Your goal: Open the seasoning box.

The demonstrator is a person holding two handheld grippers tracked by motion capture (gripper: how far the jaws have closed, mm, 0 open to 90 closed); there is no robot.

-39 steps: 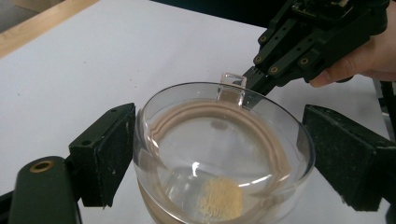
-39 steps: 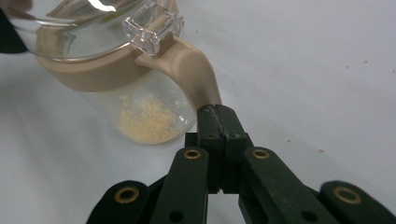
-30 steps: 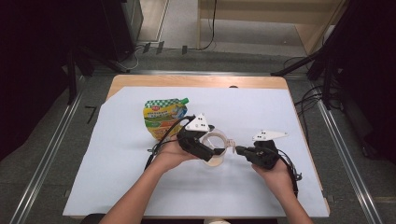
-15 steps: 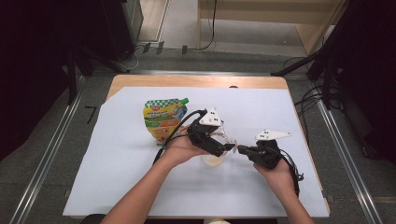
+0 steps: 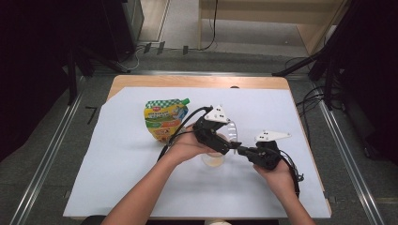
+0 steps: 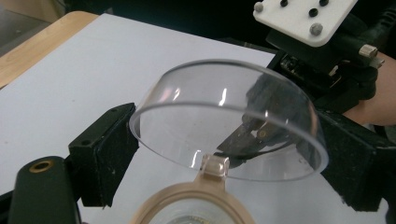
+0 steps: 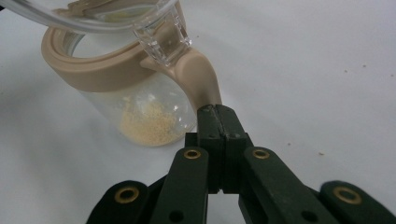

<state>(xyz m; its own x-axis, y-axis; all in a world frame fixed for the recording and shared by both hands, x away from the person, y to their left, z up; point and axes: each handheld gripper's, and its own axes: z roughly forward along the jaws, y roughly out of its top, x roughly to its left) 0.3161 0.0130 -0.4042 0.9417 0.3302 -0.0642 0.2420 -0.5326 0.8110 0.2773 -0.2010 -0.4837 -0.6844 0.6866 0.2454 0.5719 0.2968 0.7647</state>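
A small clear jar (image 5: 213,160) with a beige collar (image 7: 93,60) stands mid-table, yellowish grains (image 7: 149,123) in its bottom. My right gripper (image 7: 216,112) is shut on the jar's beige side handle (image 7: 201,79), coming in from the right (image 5: 244,151). The hinged clear dome lid (image 6: 224,116) is tipped up off the collar (image 6: 196,205). My left gripper (image 6: 229,149) is shut on this lid, one jaw on each side of its rim. In the high view the left gripper (image 5: 231,143) sits just above the jar.
A yellow and green spouted pouch (image 5: 165,119) lies flat on the white sheet (image 5: 117,164), left of the jar and behind my left hand. The wooden table edge (image 5: 197,80) runs along the back. The left gripper's cable (image 5: 180,129) trails over the pouch.
My left gripper has moved right and risen while turning, swinging the clear lid up off the jar's collar. The right gripper has held still on the handle.
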